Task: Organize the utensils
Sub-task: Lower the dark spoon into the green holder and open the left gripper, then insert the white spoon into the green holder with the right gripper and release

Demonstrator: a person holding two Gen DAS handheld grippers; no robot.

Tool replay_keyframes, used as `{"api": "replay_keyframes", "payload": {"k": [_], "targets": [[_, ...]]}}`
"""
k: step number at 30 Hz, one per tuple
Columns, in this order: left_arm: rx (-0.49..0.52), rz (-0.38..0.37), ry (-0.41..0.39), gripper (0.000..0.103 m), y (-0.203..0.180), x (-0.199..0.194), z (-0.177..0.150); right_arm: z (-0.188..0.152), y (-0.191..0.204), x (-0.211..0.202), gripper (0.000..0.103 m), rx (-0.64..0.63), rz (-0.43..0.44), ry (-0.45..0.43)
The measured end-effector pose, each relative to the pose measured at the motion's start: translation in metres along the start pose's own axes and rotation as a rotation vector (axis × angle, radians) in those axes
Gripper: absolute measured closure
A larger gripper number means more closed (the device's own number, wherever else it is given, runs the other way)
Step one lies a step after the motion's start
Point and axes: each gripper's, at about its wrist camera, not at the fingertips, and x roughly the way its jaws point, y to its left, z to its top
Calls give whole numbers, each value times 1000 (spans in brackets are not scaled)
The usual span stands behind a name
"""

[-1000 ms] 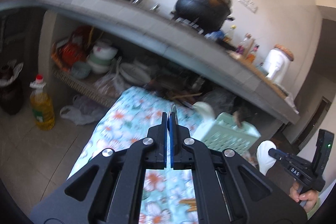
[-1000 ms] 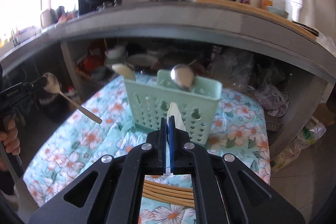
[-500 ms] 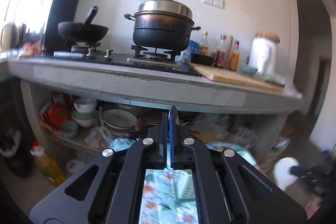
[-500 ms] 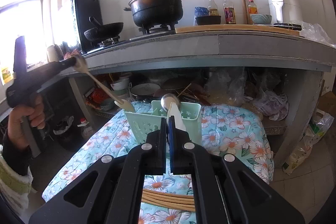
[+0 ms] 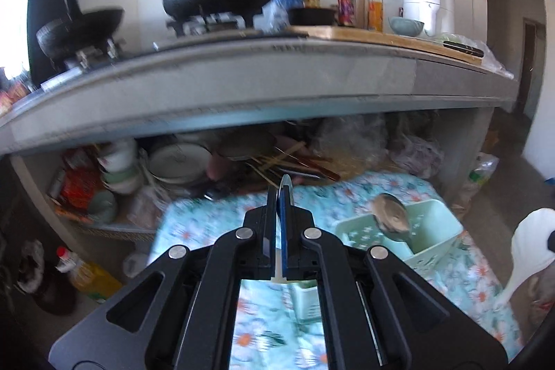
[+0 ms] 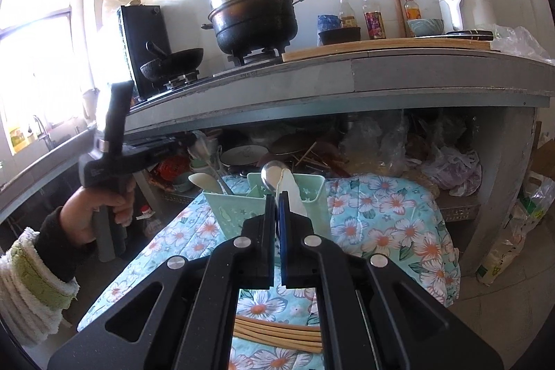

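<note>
Two grippers clamp utensils: left gripper (image 5: 280, 196) pinches a metal spoon (image 5: 285, 186), right gripper (image 6: 277, 198) a white spoon (image 6: 293, 196), mid-frame before the green caddy (image 6: 312, 207).

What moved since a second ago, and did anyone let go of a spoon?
The left gripper swung its thin metal spoon in from the left, and the handle now dips into the mint-green slotted plastic basket. Nothing was let go: the right gripper stays shut on the white spoon. The basket, the shiny spoon standing in it and the wooden chopsticks stayed put.
</note>
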Motion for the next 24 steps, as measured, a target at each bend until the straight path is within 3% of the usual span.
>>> {"api": "replay_keyframes", "payload": {"k": [7,14,17,24], "targets": [[-165,-198,16,98,14,15,-11,3,-11,-1,101,39,11,4],[-207,-249,-52,91,21,-13,-13,17,-16,-6,101,74,53,-26],[-205,-239,-84,81,25,-34,-19,31,-16,-9,101,91,103,-60],[-202,-190,-66,44,31,-71,-59,71,-19,0,101,158,255,-127]]}}
